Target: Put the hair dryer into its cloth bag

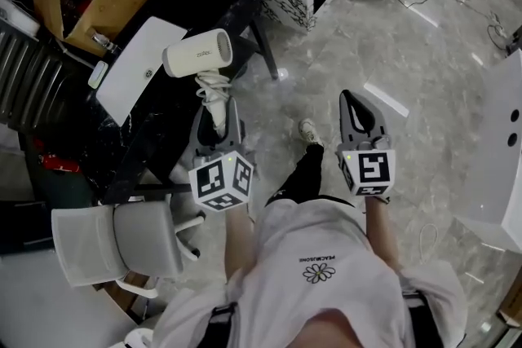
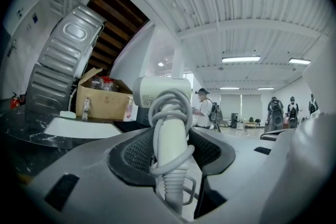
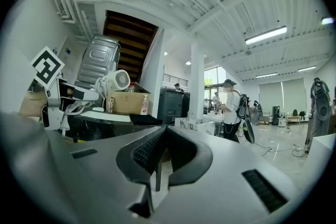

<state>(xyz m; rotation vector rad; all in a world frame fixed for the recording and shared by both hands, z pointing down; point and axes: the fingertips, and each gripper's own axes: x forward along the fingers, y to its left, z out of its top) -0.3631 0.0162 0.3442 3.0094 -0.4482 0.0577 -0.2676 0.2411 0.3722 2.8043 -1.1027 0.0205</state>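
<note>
Step in hand, as a judgement: the carry to the bag, nothing bagged yet. The dark marble worktop (image 1: 163,122) at left carries a flat white cloth piece (image 1: 139,65), probably the bag, lying shut. The cream plastic hair dryer (image 1: 198,53), cord wound round its handle, stands upright over the worktop edge, with the left tool (image 1: 217,114) pinching the handle. The right tool (image 1: 352,103) is pressed together and empty. The next move likely calls for it to open the bag mouth. A ribbed silver suitcase (image 2: 65,55), white mesh chair (image 1: 122,240) and brown cardboard box (image 1: 110,0) crowd the approach.
</note>
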